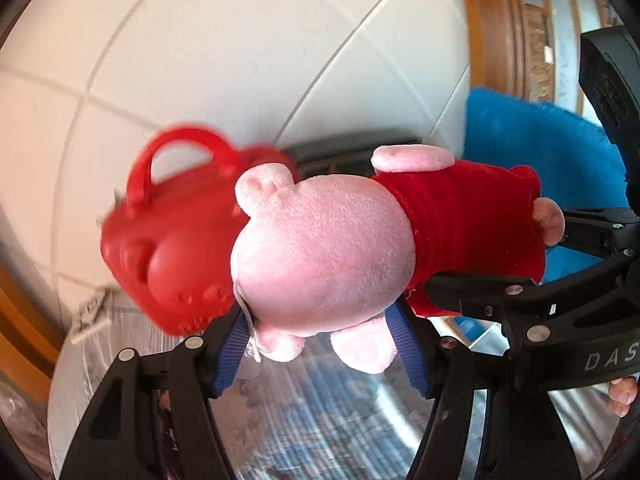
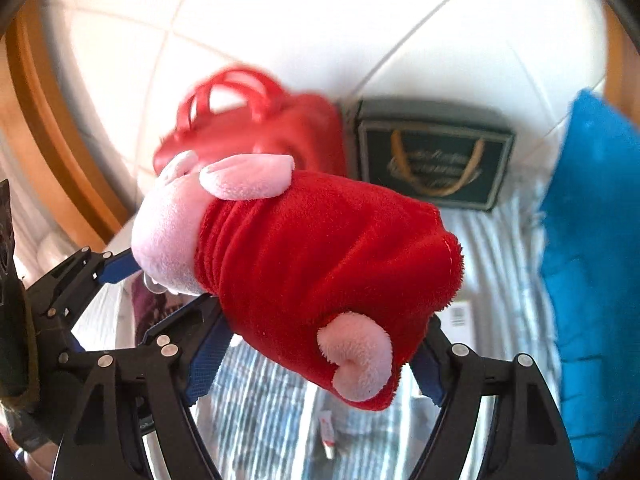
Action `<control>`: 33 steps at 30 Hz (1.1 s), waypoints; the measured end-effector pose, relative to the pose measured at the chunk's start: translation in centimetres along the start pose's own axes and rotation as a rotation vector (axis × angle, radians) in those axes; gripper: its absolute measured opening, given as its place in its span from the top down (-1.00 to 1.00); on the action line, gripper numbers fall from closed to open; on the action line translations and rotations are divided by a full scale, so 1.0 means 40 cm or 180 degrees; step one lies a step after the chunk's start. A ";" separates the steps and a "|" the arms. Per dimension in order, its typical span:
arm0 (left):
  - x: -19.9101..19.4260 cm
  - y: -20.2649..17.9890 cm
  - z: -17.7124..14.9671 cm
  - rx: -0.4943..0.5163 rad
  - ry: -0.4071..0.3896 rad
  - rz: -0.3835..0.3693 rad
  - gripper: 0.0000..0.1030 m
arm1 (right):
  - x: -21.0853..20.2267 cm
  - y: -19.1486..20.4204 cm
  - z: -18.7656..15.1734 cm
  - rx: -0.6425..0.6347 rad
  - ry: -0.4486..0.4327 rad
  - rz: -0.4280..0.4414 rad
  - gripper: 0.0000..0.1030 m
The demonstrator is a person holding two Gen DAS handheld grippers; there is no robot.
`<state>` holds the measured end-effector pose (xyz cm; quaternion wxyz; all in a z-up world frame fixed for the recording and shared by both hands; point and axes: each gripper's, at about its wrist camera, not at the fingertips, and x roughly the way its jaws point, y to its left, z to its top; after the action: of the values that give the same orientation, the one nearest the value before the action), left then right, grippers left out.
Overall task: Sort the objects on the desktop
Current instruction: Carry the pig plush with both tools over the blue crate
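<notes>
A plush pig (image 1: pixel 324 248) in a red dress fills the middle of both wrist views, held clear of the surface below, with both grippers on it at once. In the left wrist view the left gripper (image 1: pixel 320 344) has its blue pads pressed on either side of the pink head, jaws roughly half spread around it. In the right wrist view the right gripper (image 2: pixel 320 360) clamps the dressed body near the curled tail, jaws fairly wide because the body is bulky. Behind the head, toward the left of centre, sits a red plastic toy handbag (image 1: pixel 176 236); it is blurred, and whether it hangs from the pig or merely lies behind it cannot be told. A dark box (image 2: pixel 434 156) rests on the striped cloth (image 2: pixel 500 240) in the upper right of the right view, with a blue towel (image 2: pixel 592 260) along the right edge. The pig should handle as light, soft and squashy: the pads sink in rather than slip, nothing can break, but it sags and twists between two holds. The firmest places to take it are probably the stuffed head and the thick of the body, not the floppy ears, feet or dress hem.
</notes>
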<state>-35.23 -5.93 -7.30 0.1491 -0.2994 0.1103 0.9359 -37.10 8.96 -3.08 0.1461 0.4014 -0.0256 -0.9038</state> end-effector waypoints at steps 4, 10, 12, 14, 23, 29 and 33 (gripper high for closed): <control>-0.093 -0.096 0.068 0.0159 -0.0268 -0.0038 -0.27 | -0.126 -0.031 0.004 0.0040 -0.0241 -0.0094 -0.53; -0.198 -0.262 0.177 0.0395 -0.0584 -0.0222 -0.27 | -0.343 -0.128 0.003 0.0174 -0.0587 -0.0314 -0.53; -0.226 -0.306 0.202 0.0473 -0.0660 -0.0282 -0.27 | -0.413 -0.165 0.001 0.0255 -0.0660 -0.0414 -0.53; -0.249 -0.367 0.240 0.0533 -0.0731 -0.0413 -0.27 | -0.484 -0.209 -0.002 0.0328 -0.0726 -0.0535 -0.53; -0.280 -0.675 0.376 0.0803 -0.0876 -0.0949 -0.27 | -0.730 -0.442 -0.040 0.0675 -0.0895 -0.1036 -0.53; -0.215 -0.865 0.418 0.0882 -0.0621 -0.1192 -0.27 | -0.778 -0.625 -0.074 0.0938 -0.0732 -0.1214 -0.53; -0.136 -0.970 0.441 0.0929 -0.0290 -0.1241 -0.27 | -0.788 -0.747 -0.108 0.1120 -0.0565 -0.1229 -0.53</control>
<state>-26.93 34.27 5.43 0.3733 -0.2477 0.1776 0.8762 -21.18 46.79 11.74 -0.1037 0.3372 -0.1178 -0.9282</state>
